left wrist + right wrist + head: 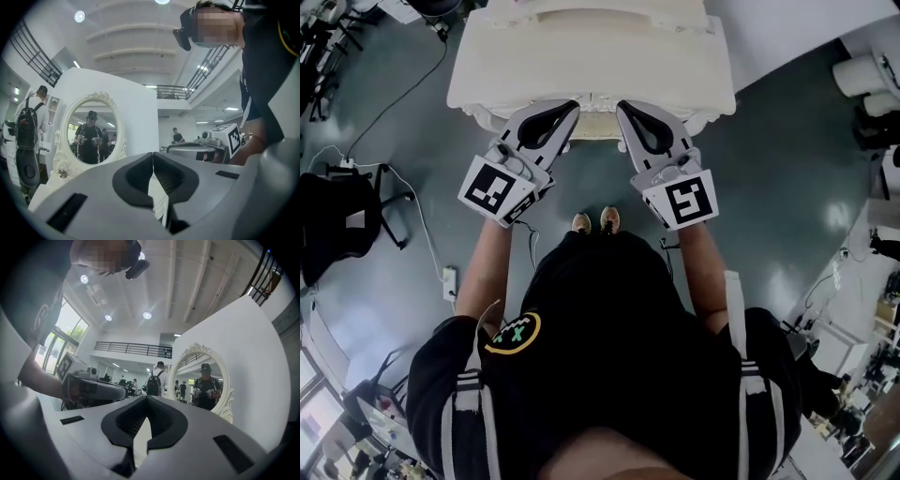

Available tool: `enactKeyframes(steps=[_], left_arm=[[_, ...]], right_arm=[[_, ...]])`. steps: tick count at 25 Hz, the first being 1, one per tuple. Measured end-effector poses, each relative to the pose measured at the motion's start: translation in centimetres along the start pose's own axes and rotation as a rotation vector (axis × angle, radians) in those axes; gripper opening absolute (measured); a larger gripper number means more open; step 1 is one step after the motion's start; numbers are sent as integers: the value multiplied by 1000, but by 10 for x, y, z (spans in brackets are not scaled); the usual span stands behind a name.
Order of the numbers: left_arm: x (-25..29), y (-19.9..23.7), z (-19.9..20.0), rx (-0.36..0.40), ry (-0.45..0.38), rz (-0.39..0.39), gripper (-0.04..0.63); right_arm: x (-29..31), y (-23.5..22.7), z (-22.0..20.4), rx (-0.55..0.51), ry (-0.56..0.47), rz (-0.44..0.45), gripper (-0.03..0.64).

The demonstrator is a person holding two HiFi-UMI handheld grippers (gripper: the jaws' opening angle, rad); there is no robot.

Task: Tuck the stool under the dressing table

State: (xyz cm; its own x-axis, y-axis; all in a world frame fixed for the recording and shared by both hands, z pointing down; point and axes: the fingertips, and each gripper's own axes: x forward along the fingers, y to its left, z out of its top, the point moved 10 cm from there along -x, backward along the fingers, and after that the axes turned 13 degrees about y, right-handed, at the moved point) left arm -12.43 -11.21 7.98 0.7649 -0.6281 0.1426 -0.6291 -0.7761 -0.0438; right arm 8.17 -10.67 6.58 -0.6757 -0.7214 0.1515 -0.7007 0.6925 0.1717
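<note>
In the head view the cream dressing table [581, 56] stands straight ahead of the person's feet. A cream piece with a carved edge [596, 126] shows below the table's front edge; I cannot tell whether it is the stool. My left gripper [572, 105] and right gripper [621, 105] point level at the table's front, side by side, each shut with nothing between the jaws. In the left gripper view the left gripper [153, 153] faces the table's oval mirror [91, 133]. In the right gripper view the right gripper [146, 397] faces the same mirror [201, 385].
A black chair [342, 225] stands at the left, with cables and a power strip [448, 281] on the grey floor. White rolls [862, 75] lie at the far right. A person with a backpack [28, 131] stands left of the table.
</note>
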Motion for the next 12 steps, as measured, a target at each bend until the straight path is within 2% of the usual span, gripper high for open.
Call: enactKeyframes(steps=[12], left_arm=[[5,2,-2,5,16,2,21]], right_arm=[[6,-4,0,6,-6,7,20]])
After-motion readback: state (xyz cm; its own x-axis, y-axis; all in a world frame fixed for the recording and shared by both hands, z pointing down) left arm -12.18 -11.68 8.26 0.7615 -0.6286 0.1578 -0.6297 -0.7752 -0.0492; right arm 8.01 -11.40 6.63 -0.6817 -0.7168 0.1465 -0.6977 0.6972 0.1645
